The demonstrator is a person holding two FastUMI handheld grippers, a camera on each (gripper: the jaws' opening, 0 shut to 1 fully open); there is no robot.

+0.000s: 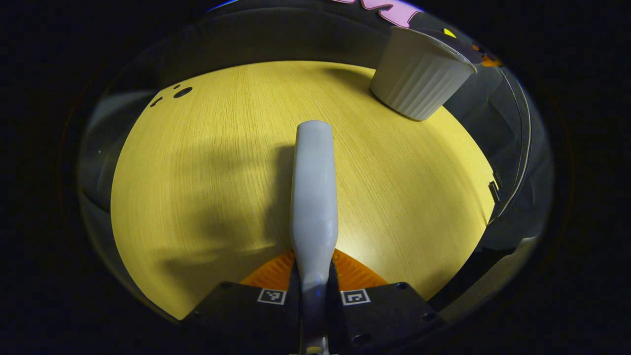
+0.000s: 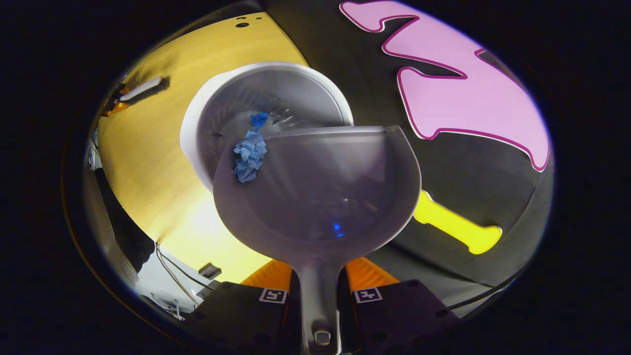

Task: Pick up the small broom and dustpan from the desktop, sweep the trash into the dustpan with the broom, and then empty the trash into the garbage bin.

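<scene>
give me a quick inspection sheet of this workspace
surface: yellow wood-grain desktop, holes near one corner
job's things: broom held above the desktop; dustpan tipped over the white bin; blue trash at the dustpan's lip
clutter: nothing seen
grippers: left gripper jaws shut on the broom handle; right gripper jaws shut on the dustpan handle
cables: thin cables off the desk edge
surroundings: black cloth wall

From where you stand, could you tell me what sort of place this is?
Probably a staged recording booth set up as a desk-cleaning spot: a light wooden desktop, a white ribbed garbage bin on it, and black cloth wall behind it.
</scene>
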